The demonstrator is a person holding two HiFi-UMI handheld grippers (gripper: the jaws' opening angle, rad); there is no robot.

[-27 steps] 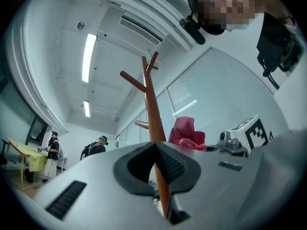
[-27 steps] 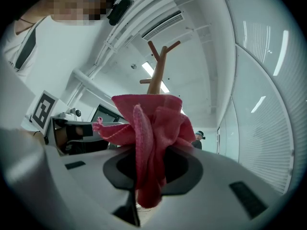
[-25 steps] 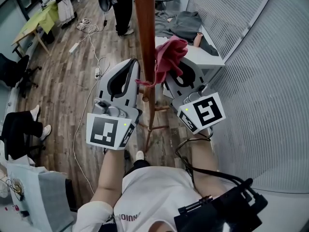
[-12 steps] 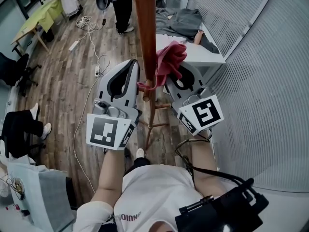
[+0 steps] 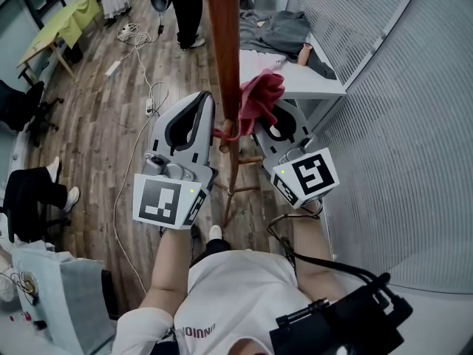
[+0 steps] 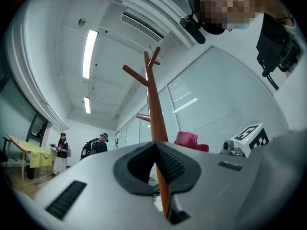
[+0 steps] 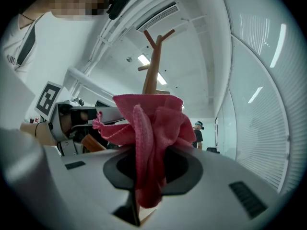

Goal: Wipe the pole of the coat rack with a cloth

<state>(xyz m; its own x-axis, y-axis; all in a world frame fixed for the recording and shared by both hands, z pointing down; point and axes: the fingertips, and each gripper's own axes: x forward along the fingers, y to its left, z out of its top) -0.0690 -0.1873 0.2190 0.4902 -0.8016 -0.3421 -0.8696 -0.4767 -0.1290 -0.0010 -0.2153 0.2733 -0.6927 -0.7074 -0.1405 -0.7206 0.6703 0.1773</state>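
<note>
Right gripper (image 7: 149,166) pinches the red cloth (image 5: 260,95) against the right side of the upright pole (image 5: 225,65), whose long axis rises between it and the closed, empty left gripper (image 6: 154,146).

White T-shirt (image 5: 235,296); grey left claw (image 5: 202,108) and grey right claw (image 5: 270,124).

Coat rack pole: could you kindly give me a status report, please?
Left gripper shut, empty, beside pole. Right gripper shut on red cloth, cloth touching pole. Nothing between them.
</note>
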